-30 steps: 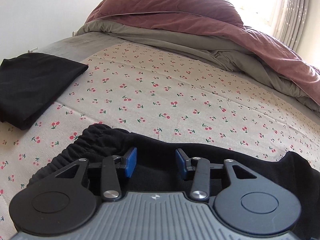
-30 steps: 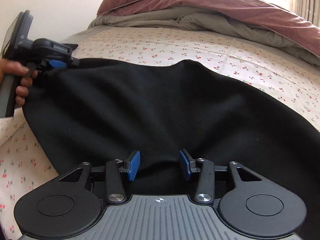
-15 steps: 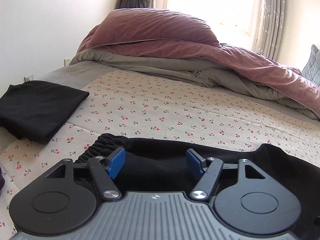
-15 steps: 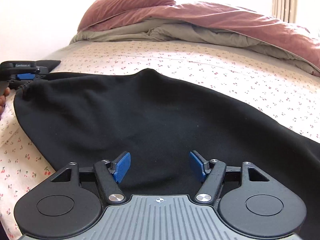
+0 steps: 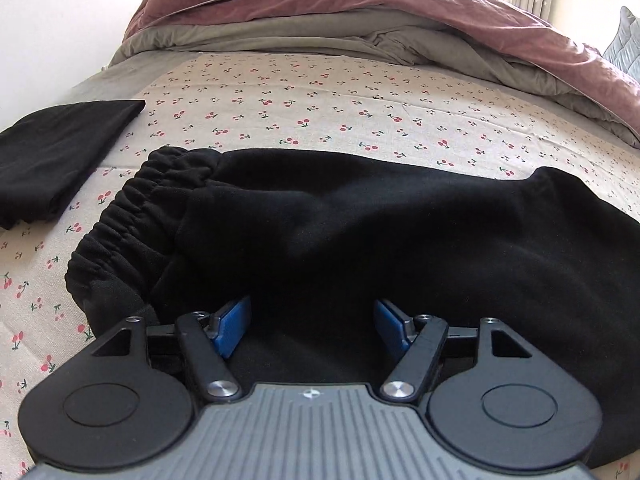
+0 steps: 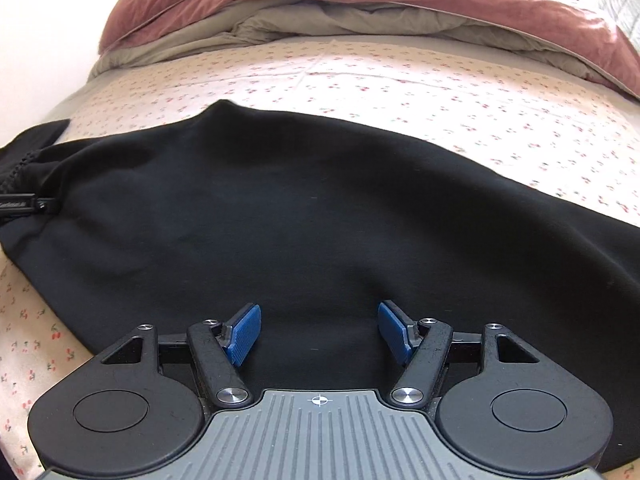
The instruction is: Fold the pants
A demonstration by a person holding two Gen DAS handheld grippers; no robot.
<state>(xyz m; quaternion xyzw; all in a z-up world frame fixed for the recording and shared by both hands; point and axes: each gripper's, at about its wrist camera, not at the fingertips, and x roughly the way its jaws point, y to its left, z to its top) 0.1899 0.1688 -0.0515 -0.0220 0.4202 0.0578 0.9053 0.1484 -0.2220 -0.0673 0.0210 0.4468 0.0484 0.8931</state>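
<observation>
Black pants [image 5: 360,220] lie flat across the cherry-print sheet [image 5: 320,92], with the elastic waistband [image 5: 132,208] at the left. My left gripper [image 5: 312,326] is open and empty, its blue pads apart over the near edge of the pants beside the waistband. My right gripper [image 6: 319,332] is open and empty over the near edge of the pants [image 6: 300,208] further along the leg. The tip of the left gripper [image 6: 24,204] shows at the far left of the right wrist view.
A folded black garment [image 5: 56,152] lies on the sheet to the left of the waistband. A rumpled maroon and grey duvet [image 5: 360,12] is piled along the far side of the bed. A white wall stands at the left.
Both grippers have opened wider and pulled back toward the near edge of the pants. The left gripper has let go of the waistband, and the pants now lie flat.
</observation>
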